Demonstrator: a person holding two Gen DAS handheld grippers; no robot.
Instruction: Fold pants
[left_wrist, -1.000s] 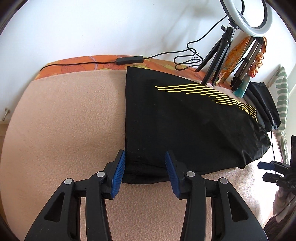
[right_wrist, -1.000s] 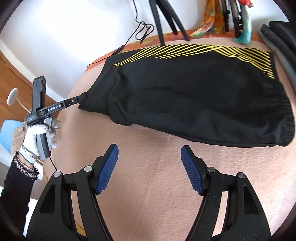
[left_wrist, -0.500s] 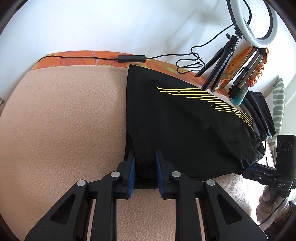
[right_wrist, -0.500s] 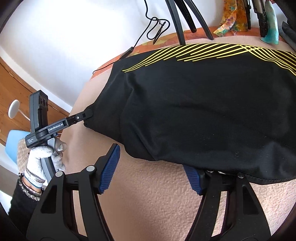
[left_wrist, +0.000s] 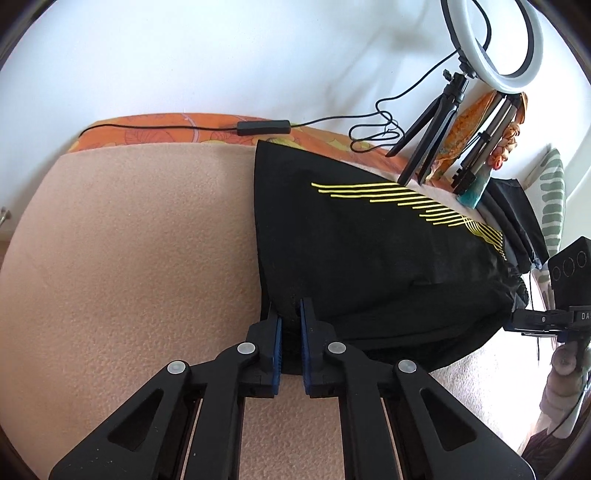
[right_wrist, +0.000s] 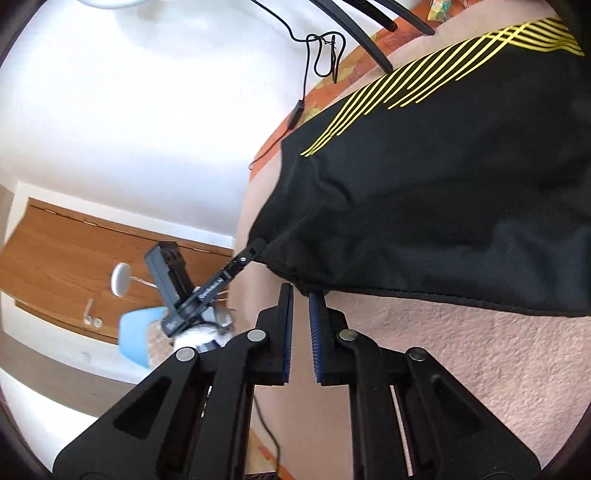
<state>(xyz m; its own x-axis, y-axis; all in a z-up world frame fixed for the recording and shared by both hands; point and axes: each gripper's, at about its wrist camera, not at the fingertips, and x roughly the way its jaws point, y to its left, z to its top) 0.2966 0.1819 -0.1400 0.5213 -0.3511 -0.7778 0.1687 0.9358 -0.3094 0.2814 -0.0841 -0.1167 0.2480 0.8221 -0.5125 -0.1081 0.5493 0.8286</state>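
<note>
Black pants (left_wrist: 369, 258) with yellow stripes lie folded on a peach fleece blanket (left_wrist: 129, 258). My left gripper (left_wrist: 290, 314) is shut on the near left corner of the pants. In the right wrist view my right gripper (right_wrist: 301, 295) is shut on the near edge of the pants (right_wrist: 461, 192), lifting it off the blanket (right_wrist: 461, 350). The left gripper (right_wrist: 255, 251) shows there too, pinching the corner. The right gripper's body (left_wrist: 546, 317) shows at the right edge of the left wrist view.
A ring light on a tripod (left_wrist: 491, 44) stands at the back right, with its cable (left_wrist: 258, 127) along the orange sheet. More tripods, a dark folded garment (left_wrist: 517, 214) and a striped pillow (left_wrist: 552, 206) lie at the right.
Both grippers closed on the pants: the left on the corner first, then the right on the near edge. The near edge is now lifted off the blanket.
</note>
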